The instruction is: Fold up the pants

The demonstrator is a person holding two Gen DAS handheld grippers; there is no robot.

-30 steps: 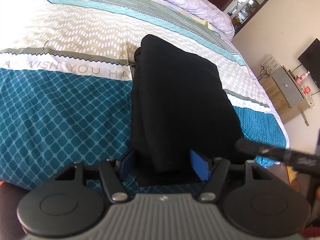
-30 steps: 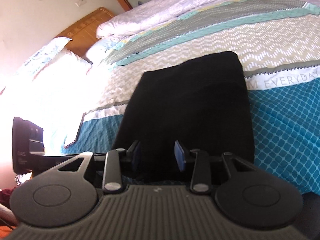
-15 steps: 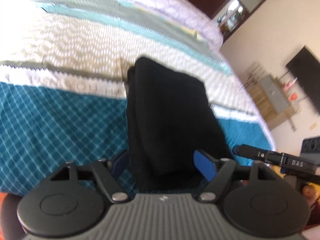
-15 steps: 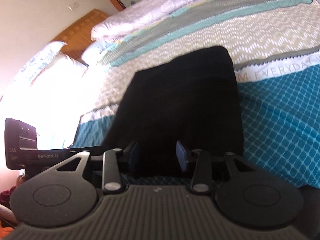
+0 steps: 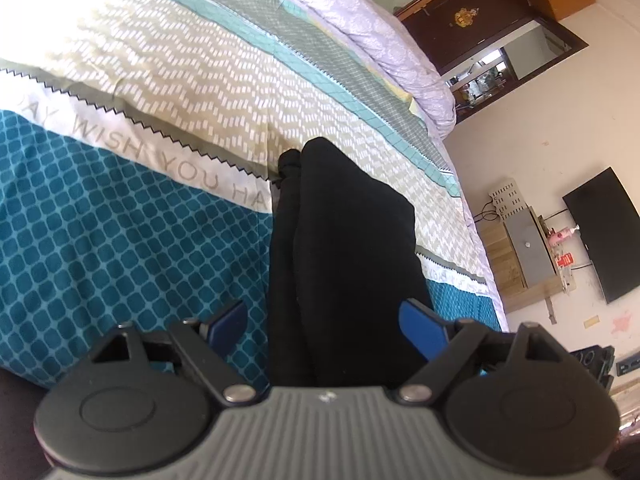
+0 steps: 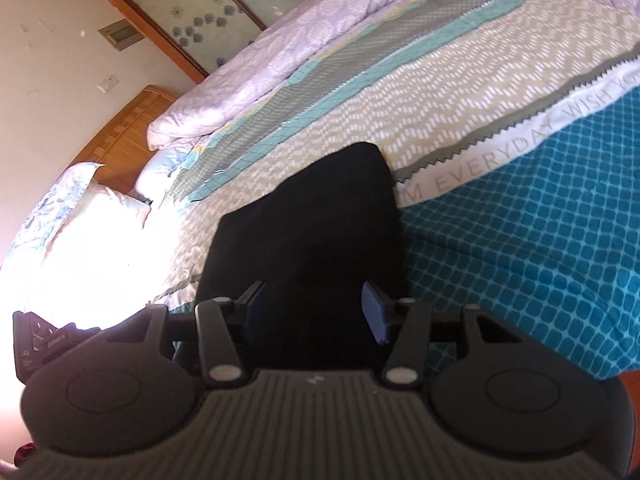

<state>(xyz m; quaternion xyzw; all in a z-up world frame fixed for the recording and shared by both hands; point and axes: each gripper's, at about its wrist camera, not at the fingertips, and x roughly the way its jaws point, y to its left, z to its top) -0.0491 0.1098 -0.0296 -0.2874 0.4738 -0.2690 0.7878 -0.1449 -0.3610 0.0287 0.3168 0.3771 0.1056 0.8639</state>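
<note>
The black pants (image 5: 344,256) lie folded into a long dark bundle on the patterned bedspread (image 5: 120,240), near the bed's near edge and crossing its teal and beige bands. The left gripper (image 5: 326,322) has just been spreading and stands wide, its blue pads either side of the cloth without pressing it. The right gripper (image 6: 316,308) has also been opening, pads clear of the pants between them.

1 pr black pants (image 5: 344,256), 1 bed (image 5: 120,240), 1 pillow (image 6: 92,216), 1 TV (image 5: 604,232), 2 grippers: left (image 5: 326,326), right (image 6: 316,308).
</note>
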